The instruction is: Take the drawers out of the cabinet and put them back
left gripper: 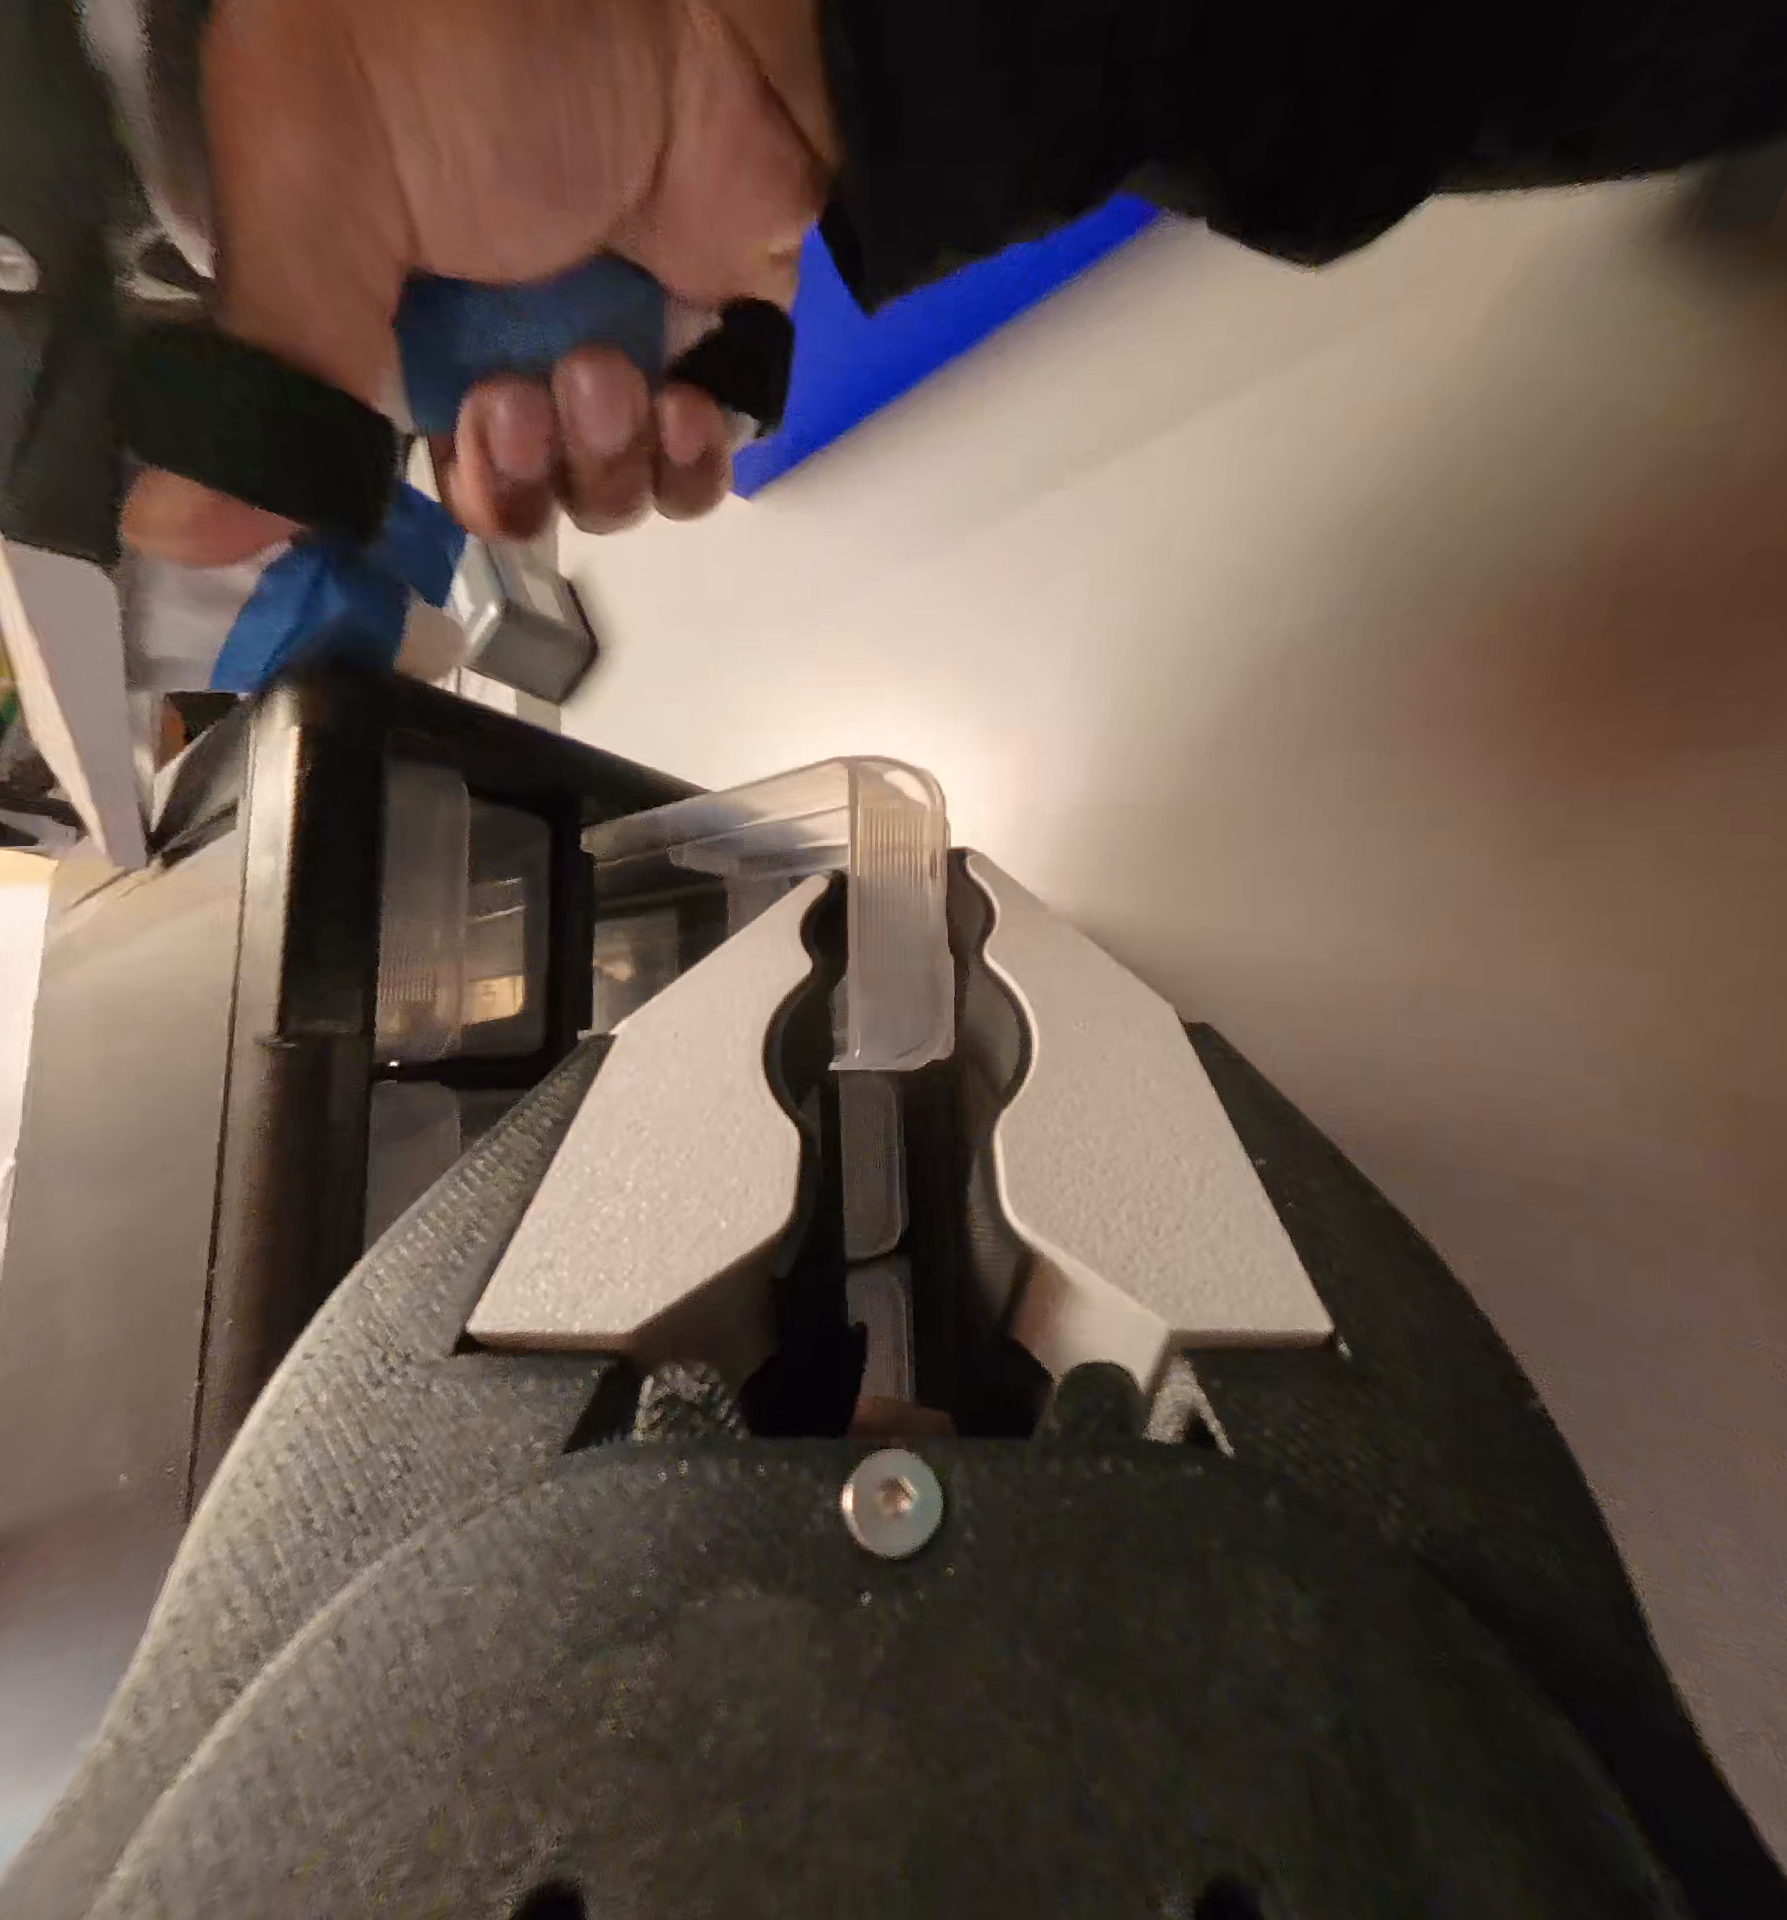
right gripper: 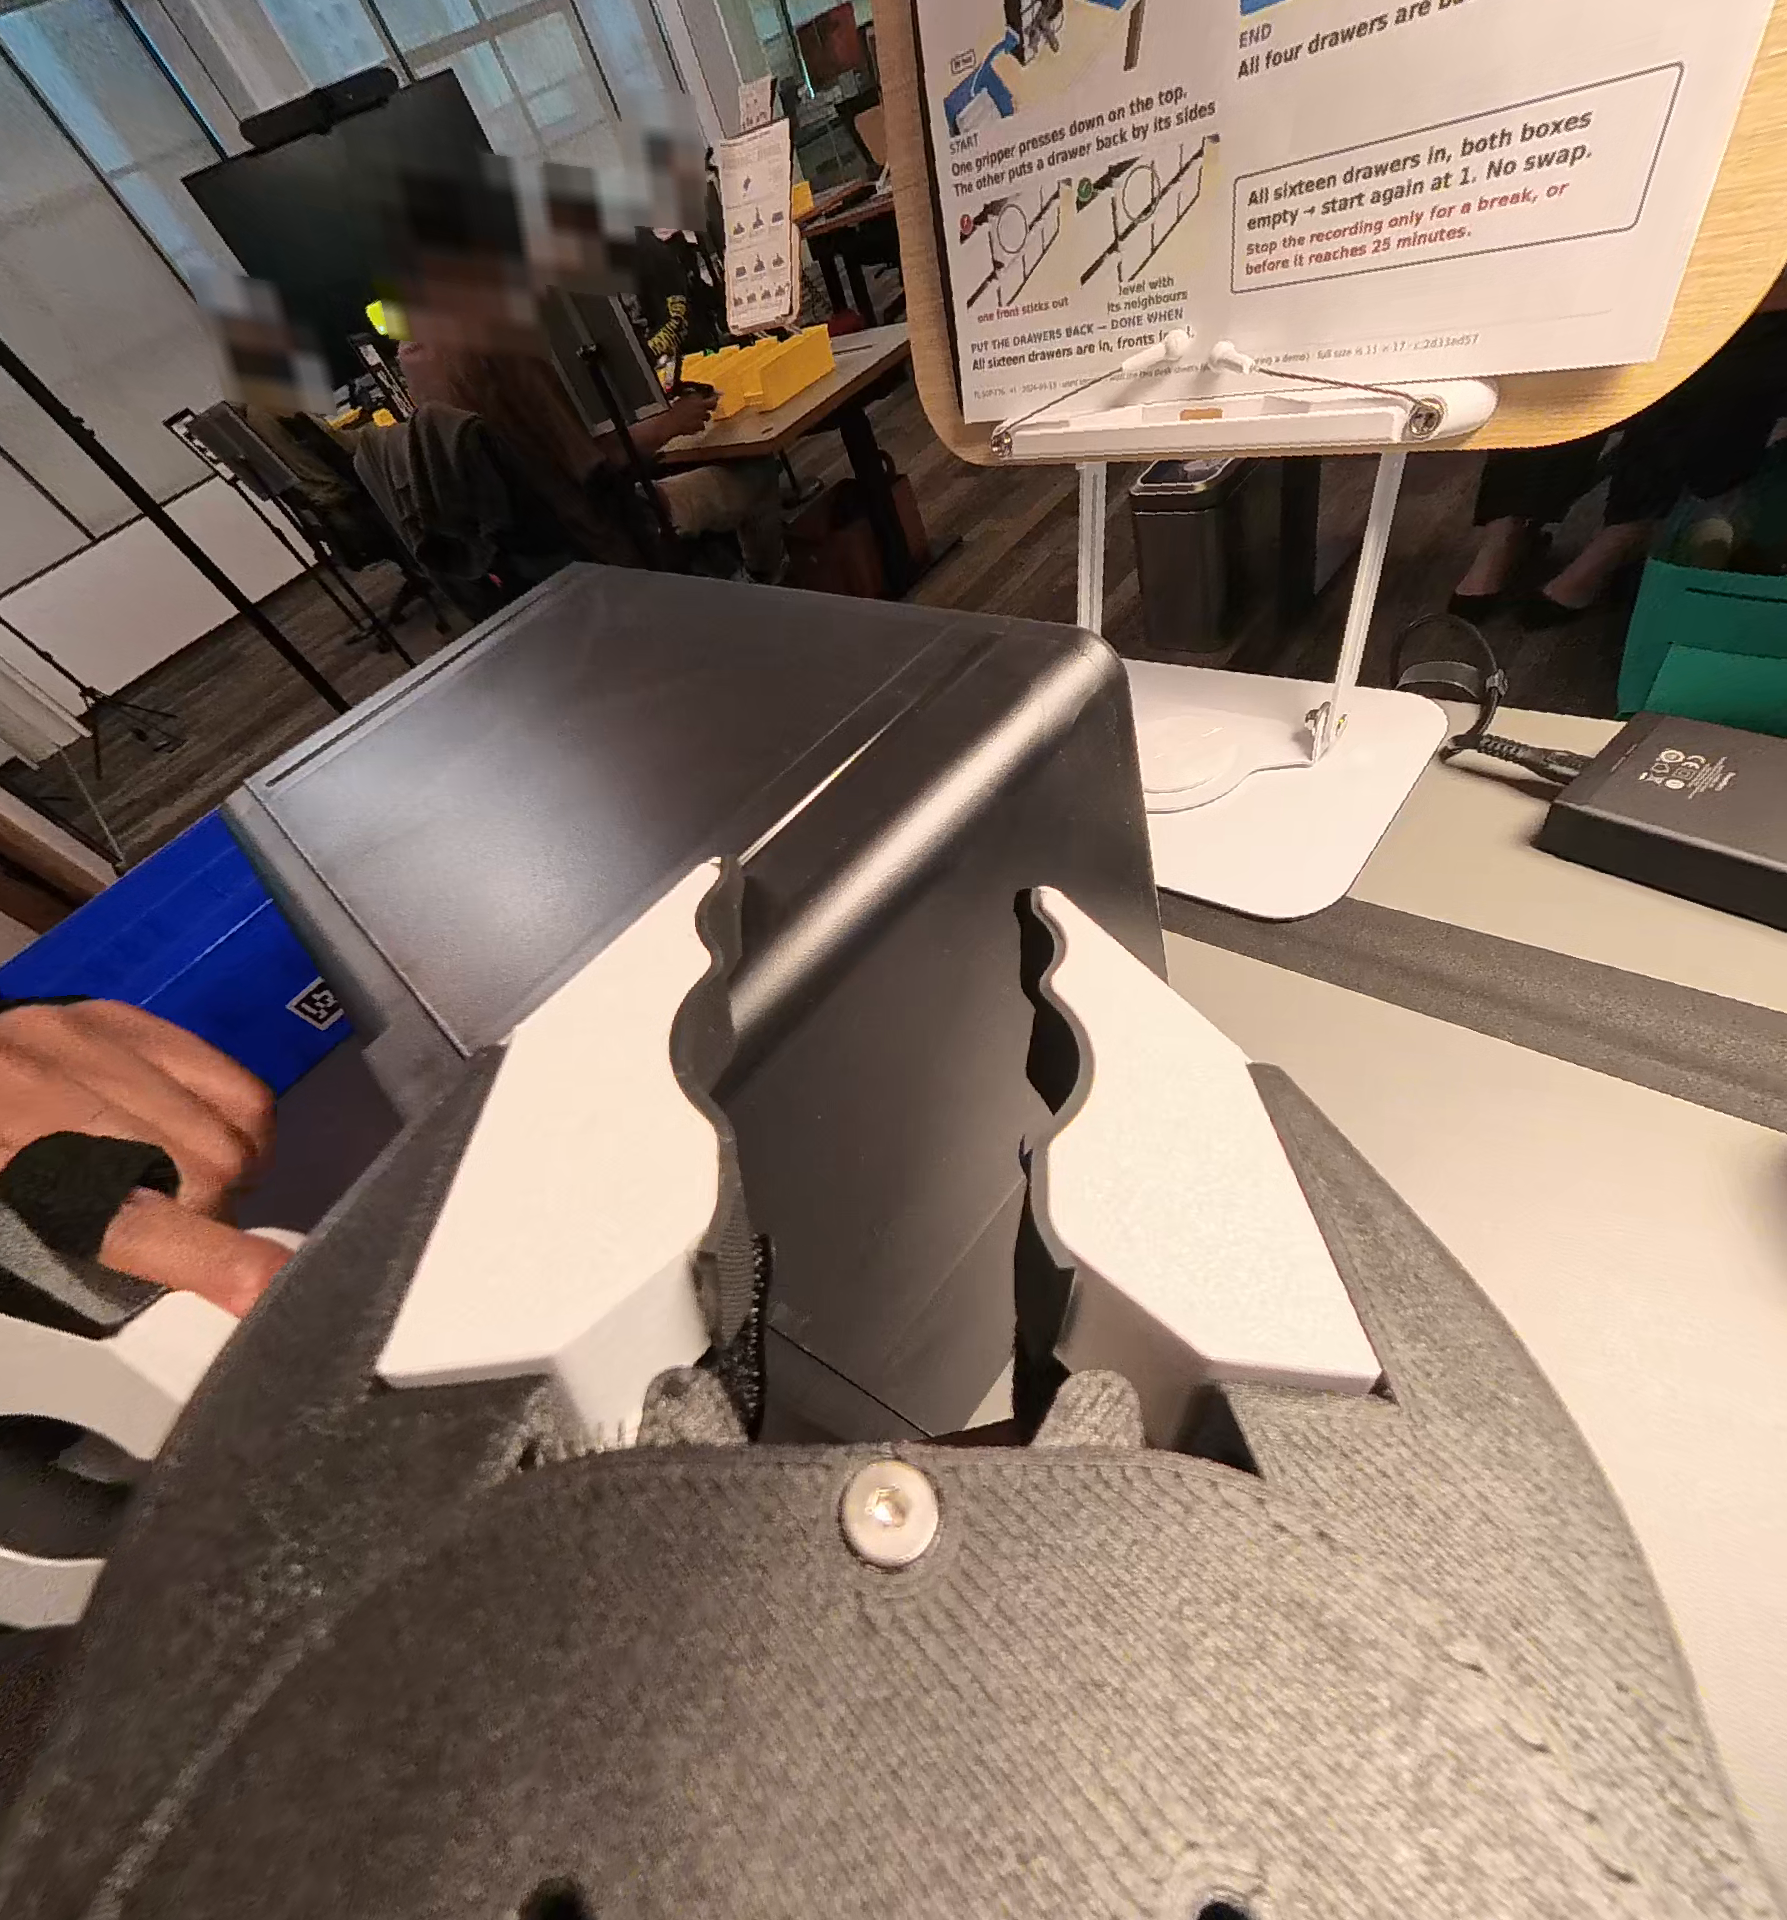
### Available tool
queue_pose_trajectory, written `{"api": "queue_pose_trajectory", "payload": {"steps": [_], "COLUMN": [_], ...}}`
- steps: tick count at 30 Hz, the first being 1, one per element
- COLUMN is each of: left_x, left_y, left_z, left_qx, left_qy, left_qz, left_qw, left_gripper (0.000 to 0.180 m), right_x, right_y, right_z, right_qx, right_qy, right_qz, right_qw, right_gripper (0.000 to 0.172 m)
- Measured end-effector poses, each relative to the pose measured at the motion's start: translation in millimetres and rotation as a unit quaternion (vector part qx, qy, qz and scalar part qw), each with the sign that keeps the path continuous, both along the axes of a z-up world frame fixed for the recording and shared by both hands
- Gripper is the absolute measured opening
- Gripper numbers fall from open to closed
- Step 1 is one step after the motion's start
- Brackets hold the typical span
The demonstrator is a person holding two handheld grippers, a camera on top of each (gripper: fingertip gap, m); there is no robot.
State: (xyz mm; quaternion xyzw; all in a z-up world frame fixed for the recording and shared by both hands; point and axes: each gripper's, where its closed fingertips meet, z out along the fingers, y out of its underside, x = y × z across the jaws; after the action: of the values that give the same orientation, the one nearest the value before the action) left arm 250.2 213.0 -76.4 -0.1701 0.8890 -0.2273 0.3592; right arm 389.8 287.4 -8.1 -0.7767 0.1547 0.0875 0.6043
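- Left gripper (left gripper: 894, 894) fills the near field of its own view, white fingers (left gripper: 723, 1049) clamped on the clear drawer (left gripper: 894, 883) by its ribbed front tab; both pads look pressed on it.
- Drawer sits at the front of the black cabinet (left gripper: 317, 883), partly out, its body running back toward a slot. More clear drawers show in the slots to the left.
- Right gripper (right gripper: 878, 904) rests over the cabinet (right gripper: 660, 748) top near its right edge, jaws apart, nothing between them but the black top panel.
- Step, my read: one drawer mid-slide, other gripper bracing the cabinet. Can't tell pull-out from push-in on this alone.
- Next move needs a straight line along the slot and steady downward pressure on top so the cabinet doesn't shift.
- Left view only: the grip on the tab, the slot faces.
- Right view only: cabinet top, blue bin (right gripper: 172, 956) to the left, instruction stand (right gripper: 1284, 416) behind, grey table (right gripper: 1543, 1195).
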Motion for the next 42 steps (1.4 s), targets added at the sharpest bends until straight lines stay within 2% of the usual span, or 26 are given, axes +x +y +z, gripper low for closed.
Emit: {"api": "queue_pose_trajectory", "payload": {"steps": [3,6,8,10,11,13,16,20,21,23,26,29,33,38,40,42], "left_x": [18.7,32.7,25.0,9.7,1.6,-7.3,11.2,35.9,38.4,36.6,16.2,-22.5,-87.6,-187.1,-230.3,-271.9], "left_y": [10.2,31.9,30.0,18.9,12.0,2.9,19.0,31.9,33.2,31.9,30.2,37.7,86.0,194.3,238.0,279.0], "left_z": [3.3,3.4,12.8,25.9,26.5,12.5,-3.6,-3.1,-4.6,-6.6,-5.8,6.0,28.8,55.7,55.7,42.0], "left_qx": [-0.028,-0.021,-0.064,-0.12,-0.139,-0.154,-0.131,-0.184,-0.191,-0.197,-0.194,-0.203,-0.187,-0.093,-0.053,-0.013], "left_qy": [-0.05,-0.107,-0.131,-0.151,-0.144,-0.093,-0.079,-0.081,-0.079,-0.081,-0.08,-0.076,-0.067,-0.049,-0.018,0.034], "left_qz": [0.038,0.091,0.089,0.06,0.04,0.02,0.074,0.127,0.135,0.135,0.133,0.142,0.204,0.34,0.385,0.421], "left_qw": [0.998,0.99,0.985,0.979,0.979,0.983,0.985,0.971,0.969,0.968,0.969,0.966,0.959,0.935,0.921,0.906], "left_gripper": [0.021,0.039,0.041,0.031,0.022,0.02,0.014,0.026,0.024,0.032,0.038,0.041,0.045,0.049,0.051,0.054], "right_x": [-0.4,-0.4,-0.7,-0.8,-0.8,-0.8,-0.8,-0.7,-0.6,-0.7,-0.9,-1.0,-1.0,-1.0,-1.1,-1.1], "right_y": [0.0,0.1,-0.1,0.1,0.3,0.4,0.3,-0.2,-0.2,-0.3,-0.1,0.2,0.3,0.3,0.5,0.6], "right_z": [0.2,0.3,0.4,0.6,0.7,0.8,0.8,0.7,0.7,0.7,0.7,0.3,0.3,0.2,0.0,-0.1], "right_qx": [0.0,0.0,0.0,0.0,-0.001,-0.001,-0.001,-0.001,-0.001,-0.001,0.0,0.001,0.001,0.001,0.002,0.003], "right_qy": [-0.002,-0.001,-0.002,-0.003,-0.003,-0.004,-0.004,-0.006,-0.006,-0.007,-0.005,-0.003,-0.002,-0.004,-0.003,-0.003], "right_qz": [0.0,0.0,0.001,0.002,0.003,0.003,0.001,-0.001,-0.002,-0.001,0.001,0.004,0.004,0.006,0.007,0.008], "right_qw": [1.0,1.0,1.0,1.0,1.0,1.0,1.0,1.0,1.0,1.0,1.0,1.0,1.0,1.0,1.0,1.0], "right_gripper": [0.056,0.055,0.055,0.055,0.055,0.055,0.055,0.055,0.055,0.055,0.055,0.055,0.055,0.055,0.055,0.055]}}
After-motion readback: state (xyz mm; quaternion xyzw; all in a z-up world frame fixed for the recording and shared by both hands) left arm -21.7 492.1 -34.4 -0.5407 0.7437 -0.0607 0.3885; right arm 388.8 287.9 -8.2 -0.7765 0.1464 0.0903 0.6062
